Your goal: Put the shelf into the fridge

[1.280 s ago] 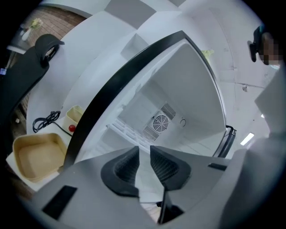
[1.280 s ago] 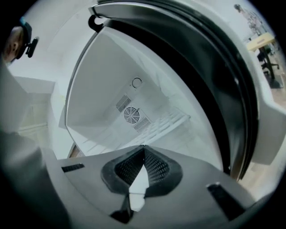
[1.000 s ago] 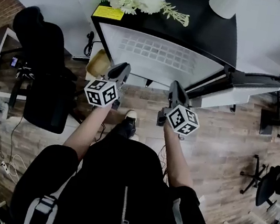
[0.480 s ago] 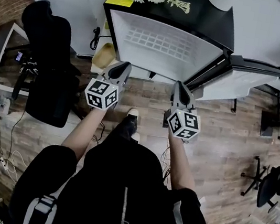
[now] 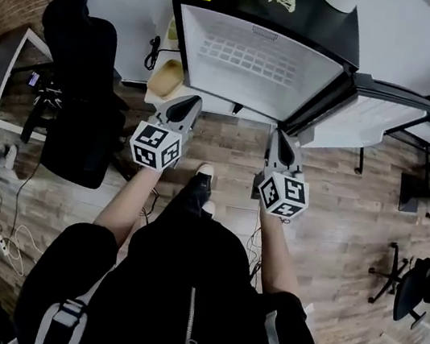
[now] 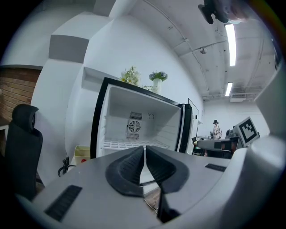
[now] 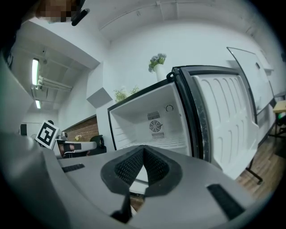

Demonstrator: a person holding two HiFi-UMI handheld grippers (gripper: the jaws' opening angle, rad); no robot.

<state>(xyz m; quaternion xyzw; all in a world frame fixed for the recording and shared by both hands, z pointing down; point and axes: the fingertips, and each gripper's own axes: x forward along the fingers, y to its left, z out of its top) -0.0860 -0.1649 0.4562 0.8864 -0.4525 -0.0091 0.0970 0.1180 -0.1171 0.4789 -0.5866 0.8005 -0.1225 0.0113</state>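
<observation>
Both grippers, left (image 5: pixel 183 109) and right (image 5: pixel 277 142), are closed and empty. The shelf (image 5: pixel 246 58) lies inside the fridge (image 5: pixel 314 16) at top centre, so I'd check it sits level.

Left gripper (image 5: pixel 186 105) fingers (image 6: pixel 132 165) closed together (nothing between); fridge (image 5: pixel 258 60) shifted higher in head view.

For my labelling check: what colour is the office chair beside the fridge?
Black. The chair shows best in the head view.
</observation>
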